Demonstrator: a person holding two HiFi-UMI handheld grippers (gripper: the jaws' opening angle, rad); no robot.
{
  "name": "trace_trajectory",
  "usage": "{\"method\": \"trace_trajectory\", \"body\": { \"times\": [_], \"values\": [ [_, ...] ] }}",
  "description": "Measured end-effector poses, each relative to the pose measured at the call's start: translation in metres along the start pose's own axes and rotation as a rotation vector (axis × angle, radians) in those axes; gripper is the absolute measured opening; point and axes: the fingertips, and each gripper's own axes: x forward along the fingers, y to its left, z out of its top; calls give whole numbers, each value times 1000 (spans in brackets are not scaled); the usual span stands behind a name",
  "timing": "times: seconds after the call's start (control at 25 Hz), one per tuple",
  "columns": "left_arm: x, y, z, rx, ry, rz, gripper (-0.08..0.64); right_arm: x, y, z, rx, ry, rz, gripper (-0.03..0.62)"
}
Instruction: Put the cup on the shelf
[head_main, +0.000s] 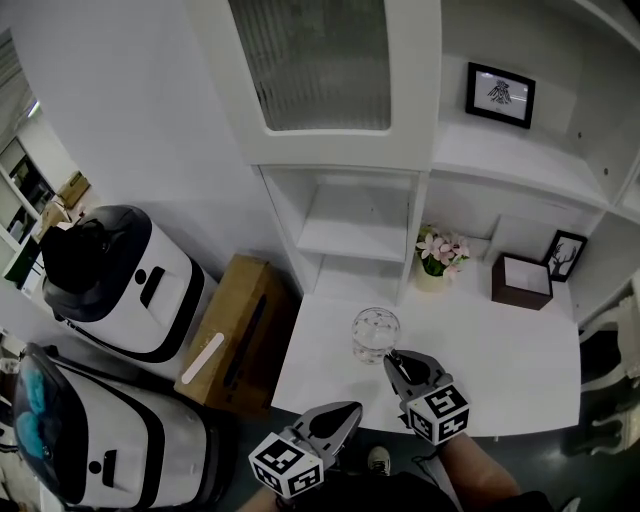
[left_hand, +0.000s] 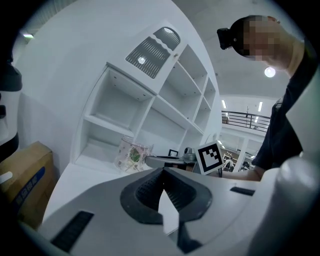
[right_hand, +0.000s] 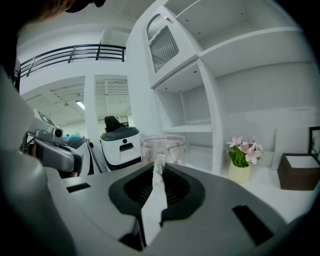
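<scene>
At lower centre of the head view, the right gripper (head_main: 393, 360) has its jaws closed to a sliver. Its own view shows a strip of glass between them, so it looks to be pinching the near wall of the cup (head_main: 375, 332). The cup stands upright on the white table (head_main: 500, 370), just up and left of the jaw tips, dead ahead along the jaws. Beyond it, further up the frame, sits the open shelf (head_main: 345, 228), well apart from the cup, so the carry looks to be forward and up. The left gripper (head_main: 350, 412), lower left and farther off, is pressed together on nothing.
</scene>
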Motion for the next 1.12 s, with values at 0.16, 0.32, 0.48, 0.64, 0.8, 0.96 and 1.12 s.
{"method": "trace_trajectory", "body": {
  "times": [0.16,0.32,0.48,0.64,0.8,0.96,1.12],
  "values": [
    [3,12,5,2,13,-19,5,16,-4,0,-6,11,-22,28],
    [4,26,10,-2,24,-33,5,33,-10,-1,3,24,-43,28],
    [4,39,16,0,35,-41,5,49,-15,-1,22,32,-62,28],
    [4,52,20,0,45,-51,5,65,-20,-5,32,42,-77,28],
    [4,65,21,-10,58,-61,5,81,-25,-7,45,48,-98,28],
    [7,80,19,-27,74,-68,5,96,-33,-10,61,54,-121,28],
    [8,93,16,-39,87,-82,5,111,-42,-17,71,71,-152,28]
  ]
}}
